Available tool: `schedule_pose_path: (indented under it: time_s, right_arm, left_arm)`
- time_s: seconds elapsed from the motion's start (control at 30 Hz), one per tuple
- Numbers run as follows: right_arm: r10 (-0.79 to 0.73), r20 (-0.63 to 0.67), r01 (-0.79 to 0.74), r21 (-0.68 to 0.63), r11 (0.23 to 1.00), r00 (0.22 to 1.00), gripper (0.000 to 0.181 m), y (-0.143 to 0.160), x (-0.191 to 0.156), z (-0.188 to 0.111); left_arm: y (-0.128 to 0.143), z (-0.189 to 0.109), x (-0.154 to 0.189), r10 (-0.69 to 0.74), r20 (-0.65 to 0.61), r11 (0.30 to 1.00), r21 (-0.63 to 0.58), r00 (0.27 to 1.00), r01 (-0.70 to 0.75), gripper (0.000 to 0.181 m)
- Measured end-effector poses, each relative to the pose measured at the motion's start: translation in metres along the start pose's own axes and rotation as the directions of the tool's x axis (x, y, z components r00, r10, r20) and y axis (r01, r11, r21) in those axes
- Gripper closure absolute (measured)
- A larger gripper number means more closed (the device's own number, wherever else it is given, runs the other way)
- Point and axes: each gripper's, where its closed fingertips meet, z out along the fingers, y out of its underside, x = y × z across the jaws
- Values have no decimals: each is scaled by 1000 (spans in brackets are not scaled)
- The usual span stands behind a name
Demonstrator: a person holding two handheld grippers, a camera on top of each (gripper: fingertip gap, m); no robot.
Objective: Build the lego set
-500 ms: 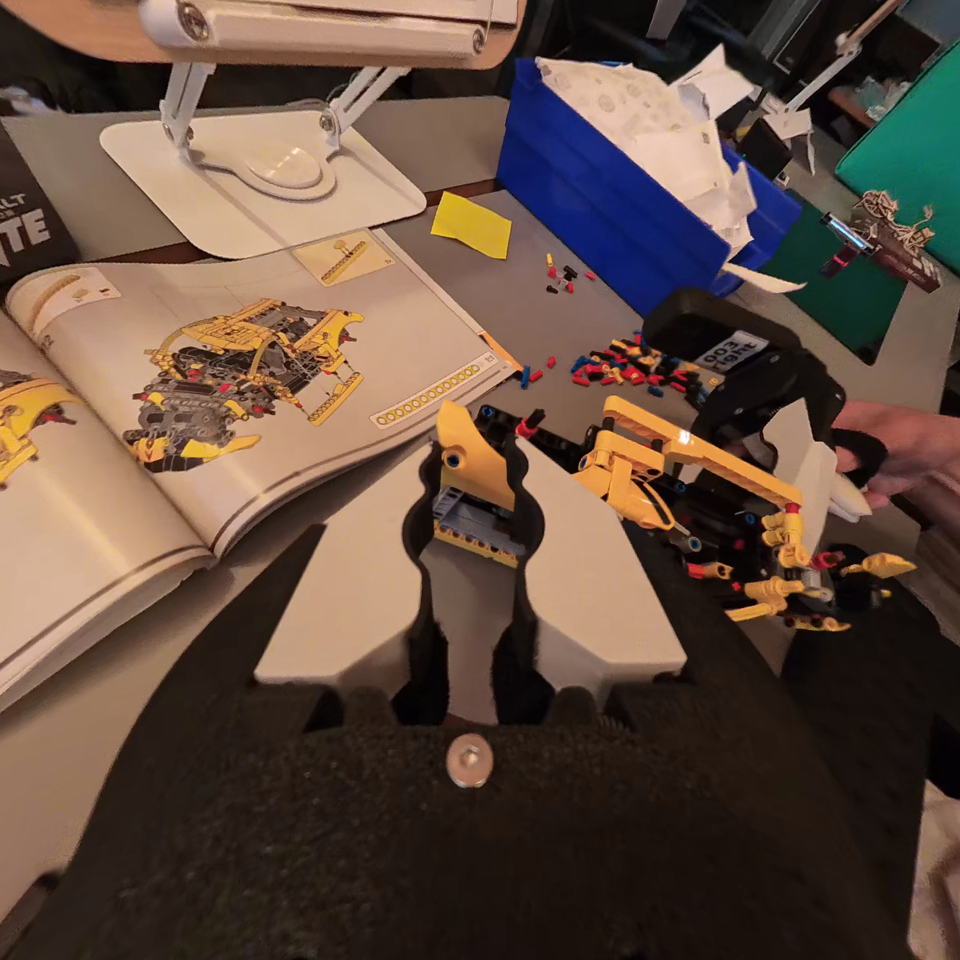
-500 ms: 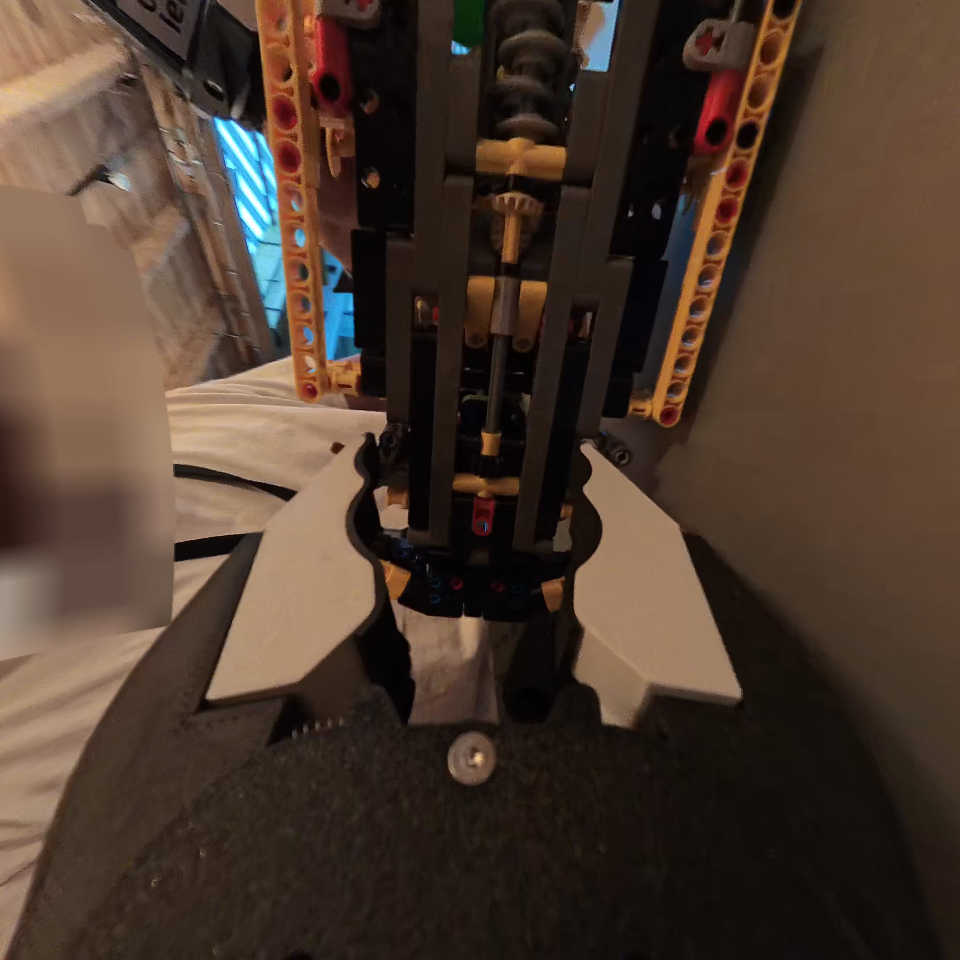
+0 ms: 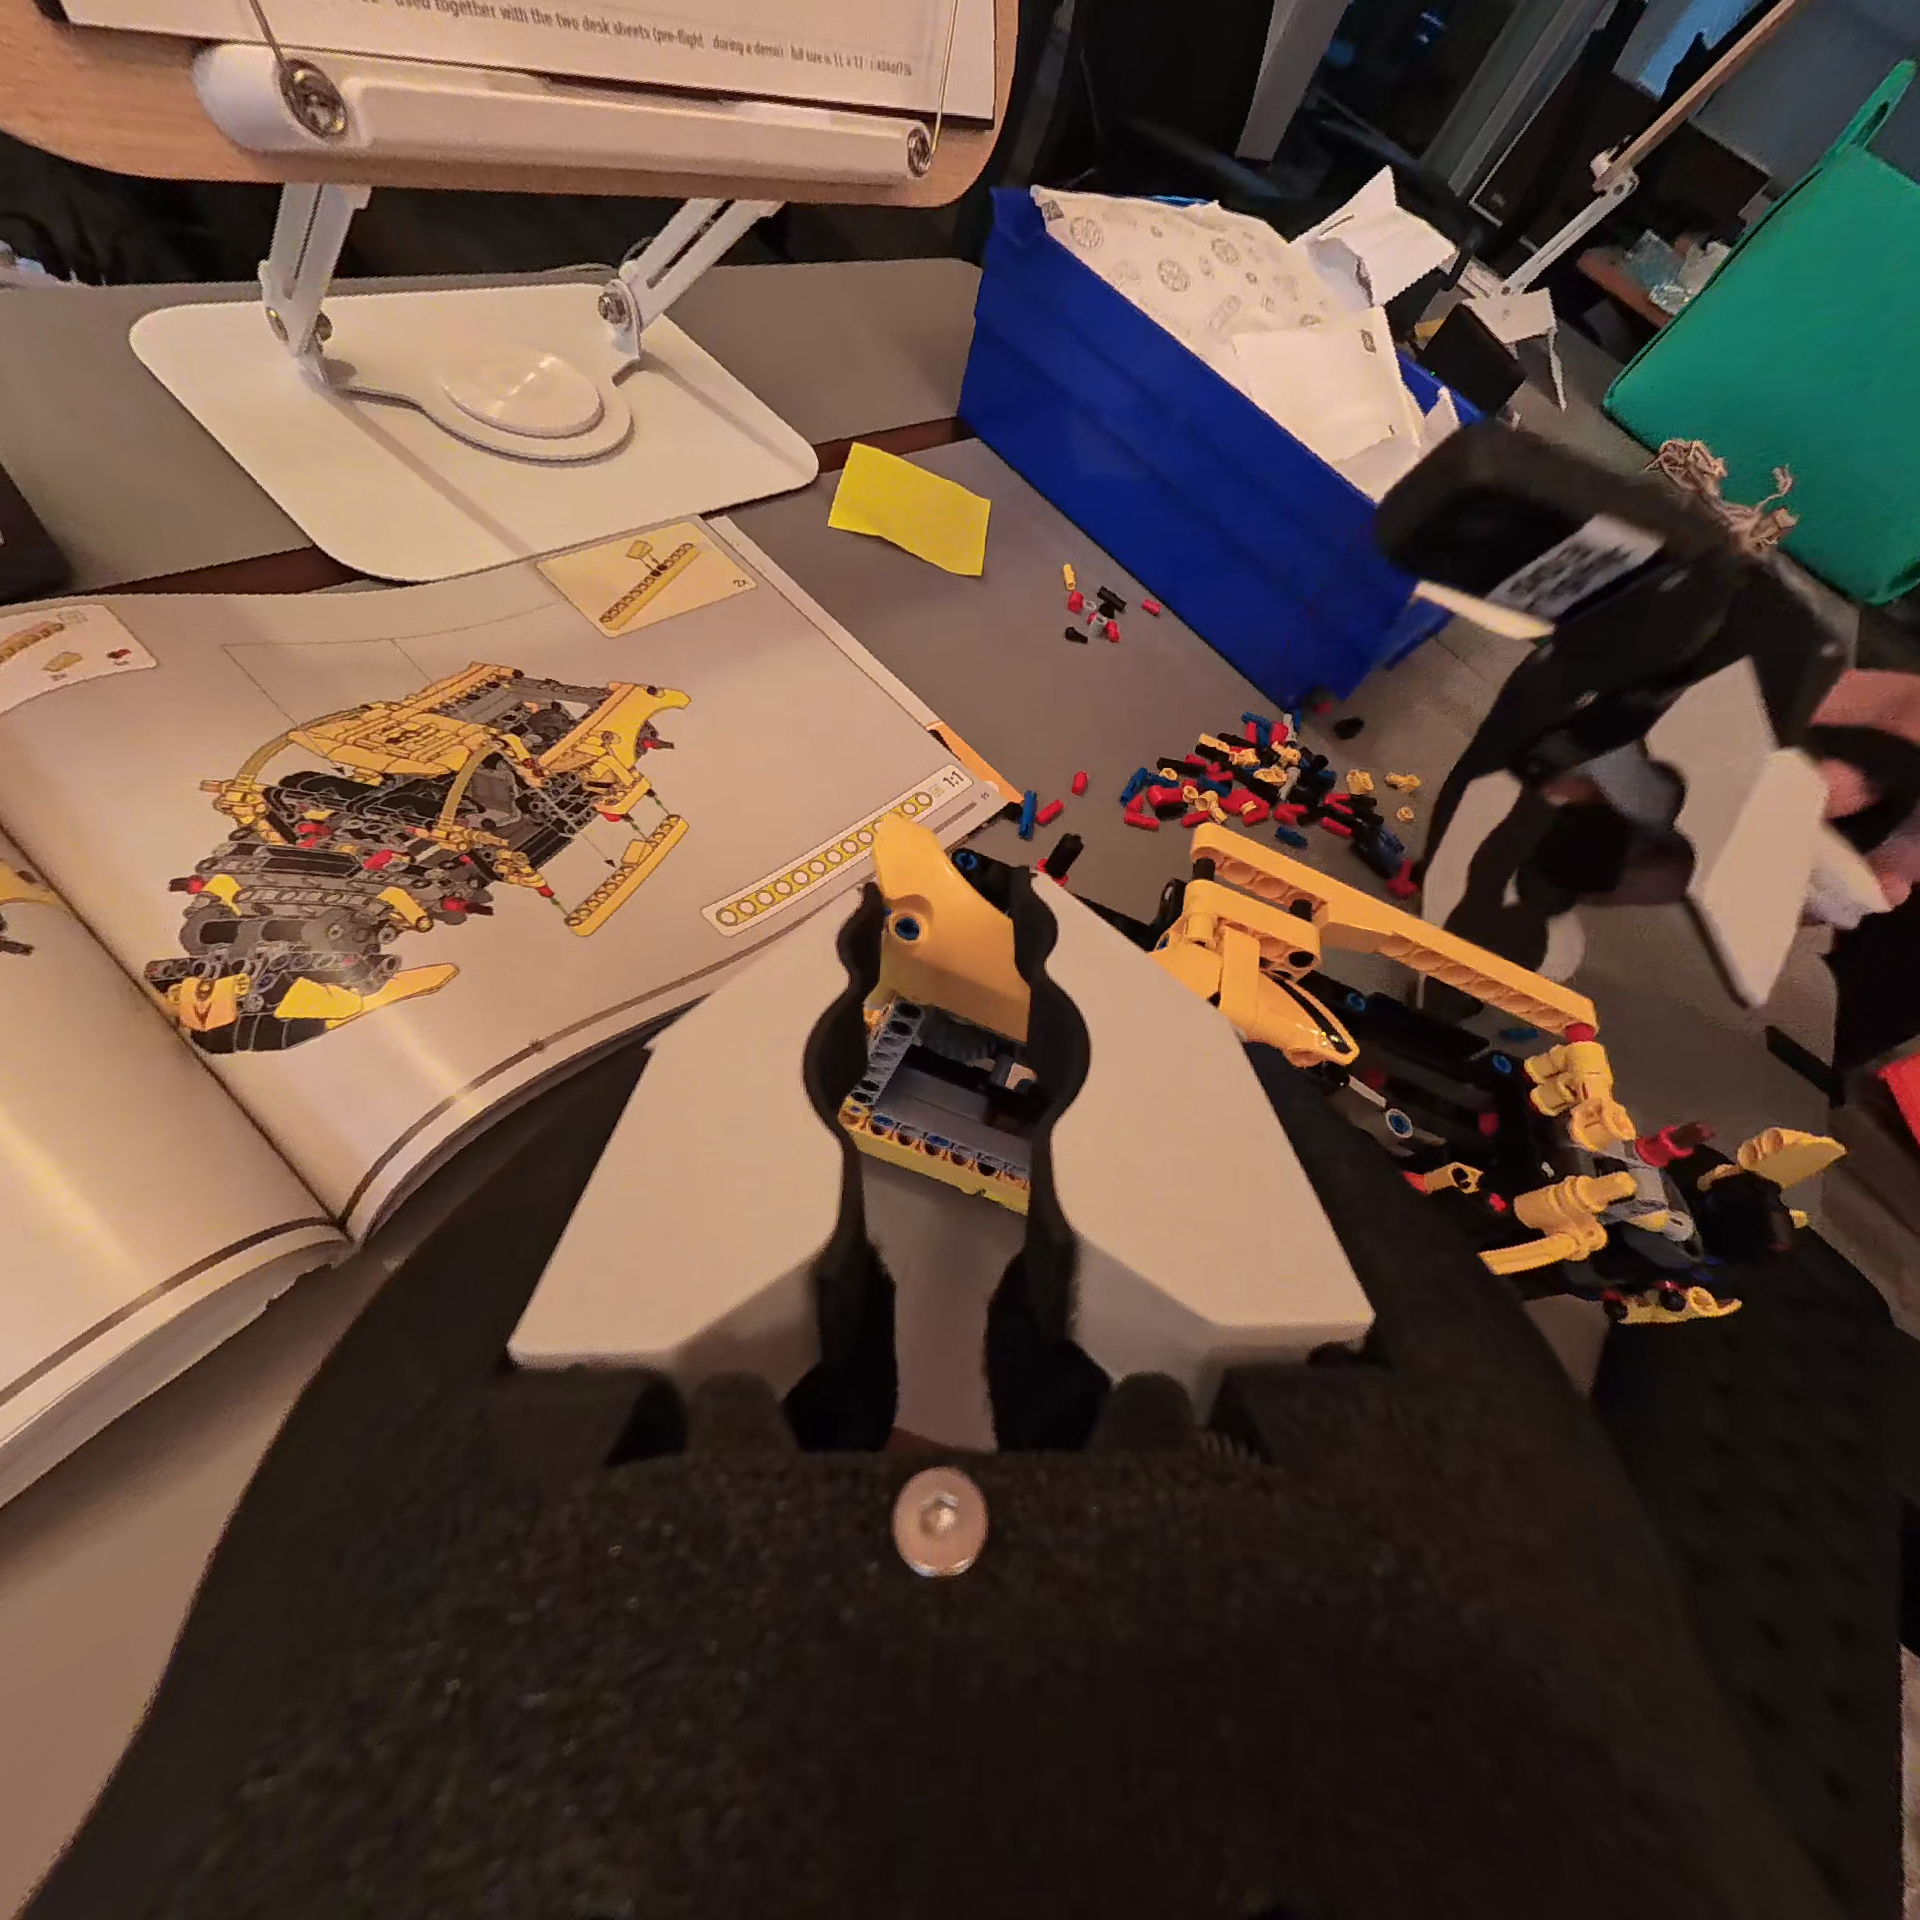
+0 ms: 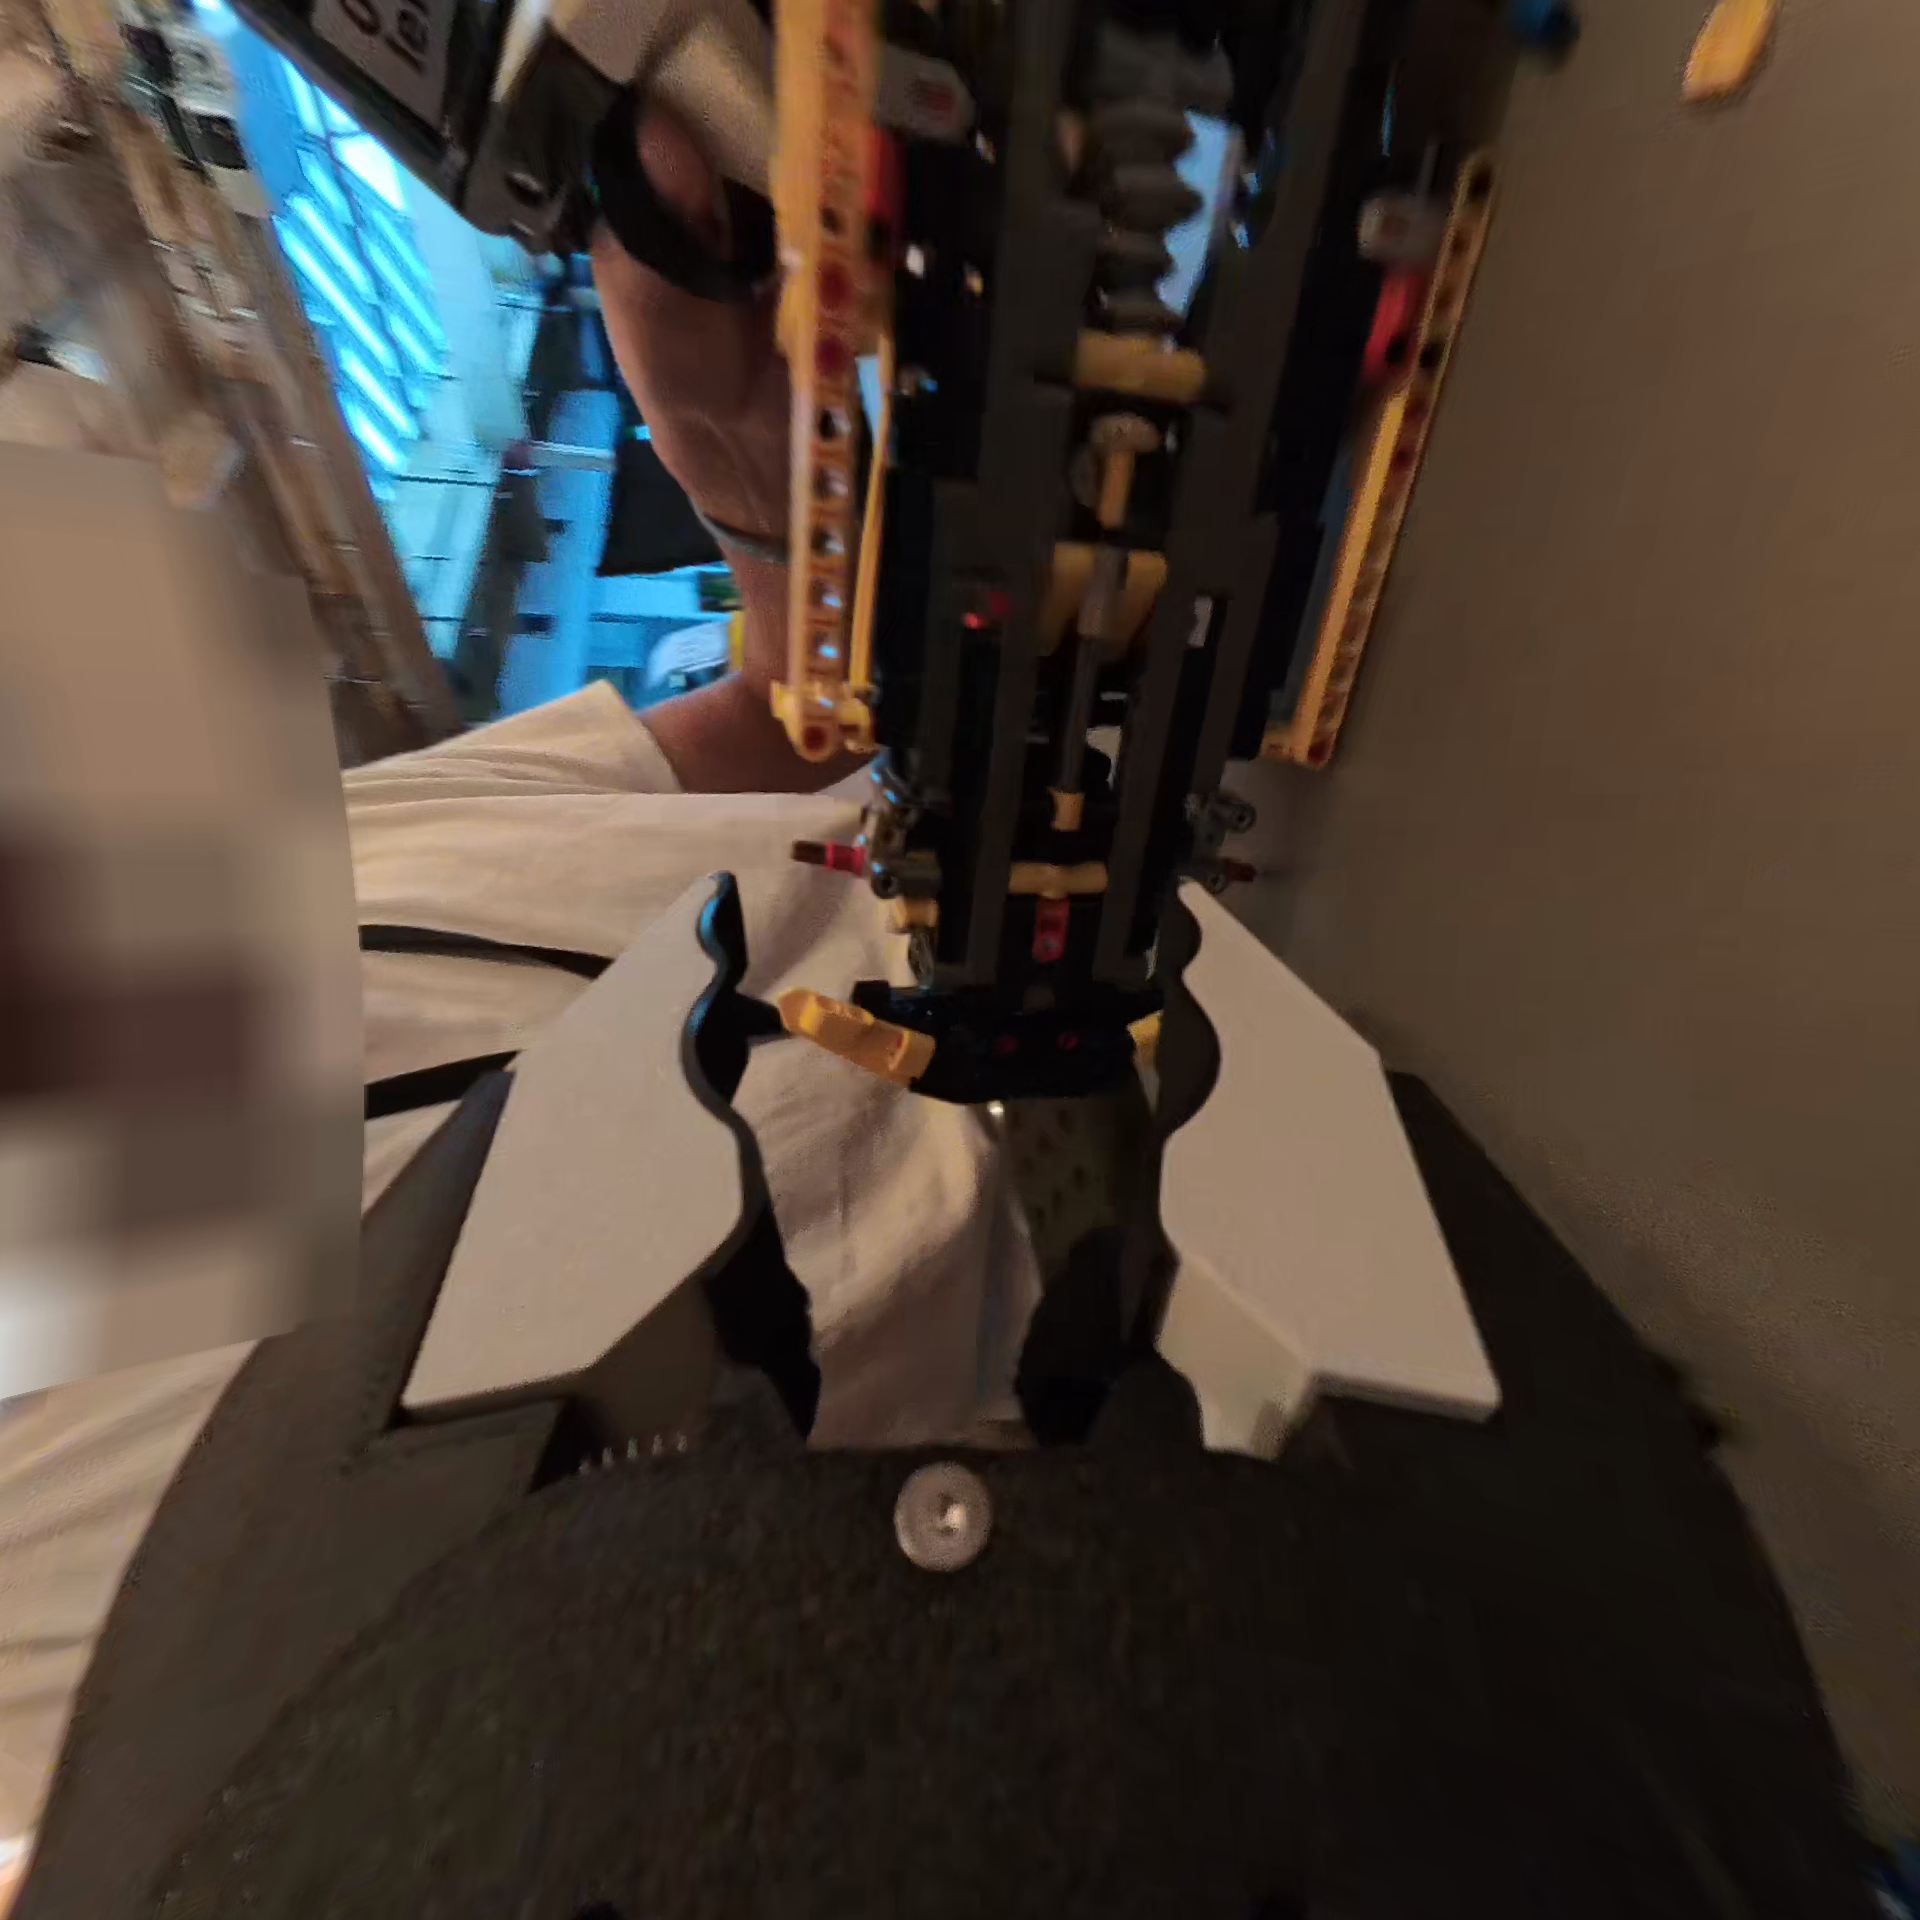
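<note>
Now the right gripper (image 4: 956, 997), clamped on the end of the yellow-and-black lego vehicle model (image 3: 1434, 1081) half a second ago, has its jaws spread apart and has drawn back from it, while the left gripper (image 3: 951, 997) stays closed on the model's yellow-panelled end. The model sits on the grey surface (image 3: 1039, 665) toward its near edge, beside the open instruction booklet (image 3: 436, 831). Likely the right gripper is free to fetch a piece from the loose pile of small red, blue and black pins (image 3: 1247, 779).
</note>
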Motion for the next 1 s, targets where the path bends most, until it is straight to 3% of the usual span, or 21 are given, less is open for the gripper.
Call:
schedule_pose_path:
  time_s: [0.17, 0.27, 0.37, 0.53, 0.7, 0.8, 0.9, 1.0]
  right_arm:
    - [-213, -217, 254, 181, 950, 953, 118, -41, -23, -7]
    - [-285, -208, 336, 281, 899, 936, 124, -68, -41, 4]
    - [-265, -254, 333, 278, 901, 930, 129, -85, -26, 16]
    - [-186, -87, 204, 331, 921, 979, 142, -98, -26, 23]
    - [-177, -62, 188, 288, 939, 982, 171, -96, -18, 33]
    - [-170, -24, 169, 307, 937, 985, 173, -98, -18, 31]
    - [-172, -4, 164, 319, 934, 985, 173, -97, -18, 30]
    - [-182, 24, 166, 312, 936, 983, 173, -97, -20, 33]
  left_arm:
    - [1, -6, -1, 62, -6, 997, 43, 998, -61, 156]
    - [2, -9, -1, 77, -14, 992, 97, 997, -76, 155]
    - [2, -10, -1, 57, -30, 993, 108, 998, -53, 155]
    - [3, -12, 0, 84, -27, 990, 112, 996, -80, 154]
    - [3, -14, 0, 104, -16, 989, 112, 994, -102, 151]
    - [-6, -30, 2, 146, 23, 977, 151, 989, -148, 148]
    - [-15, -50, 31, 245, -21, 944, 234, 969, -234, 146]
    - [1, -41, 67, 388, -112, 915, 167, 915, -367, 135]
